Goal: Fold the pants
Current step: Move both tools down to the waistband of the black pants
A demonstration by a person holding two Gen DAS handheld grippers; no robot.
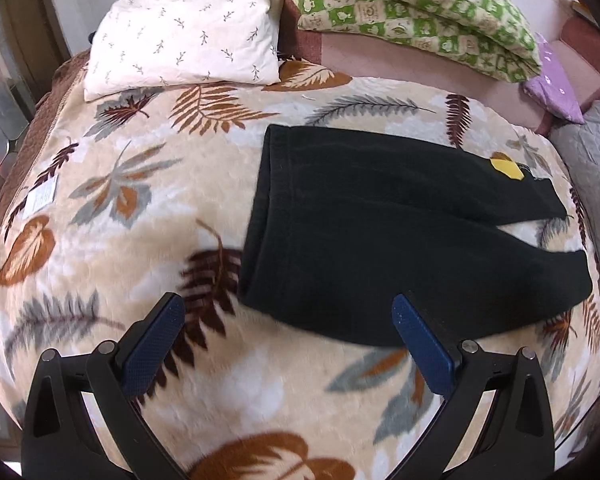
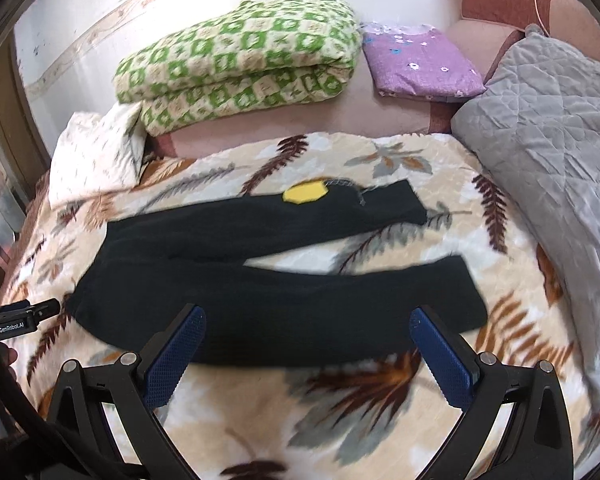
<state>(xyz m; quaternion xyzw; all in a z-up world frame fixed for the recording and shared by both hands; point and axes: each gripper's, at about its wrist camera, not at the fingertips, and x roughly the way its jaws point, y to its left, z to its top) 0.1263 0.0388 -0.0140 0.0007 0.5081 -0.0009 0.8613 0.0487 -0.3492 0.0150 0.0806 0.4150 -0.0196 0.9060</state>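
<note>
Black pants [image 1: 380, 232] lie flat on a leaf-print blanket [image 1: 140, 208], waistband to the left and the two legs spread apart to the right. A yellow patch [image 1: 506, 166] sits on the far leg. My left gripper [image 1: 288, 312] hovers open above the near waistband corner, holding nothing. In the right wrist view the same pants [image 2: 260, 280] stretch across the blanket [image 2: 380, 400], the yellow patch [image 2: 304, 193] on the far leg. My right gripper [image 2: 306, 324] is open over the near leg, nothing between its blue pads. The left gripper's body [image 2: 20, 316] shows at the left edge.
A white pillow [image 1: 180, 40] and a folded green-patterned quilt [image 1: 420, 12] lie at the head of the bed. A purple folded cloth [image 2: 416, 62] and a grey quilted cover [image 2: 552, 128] sit at the right. A paper label [image 1: 40, 198] lies on the blanket's left side.
</note>
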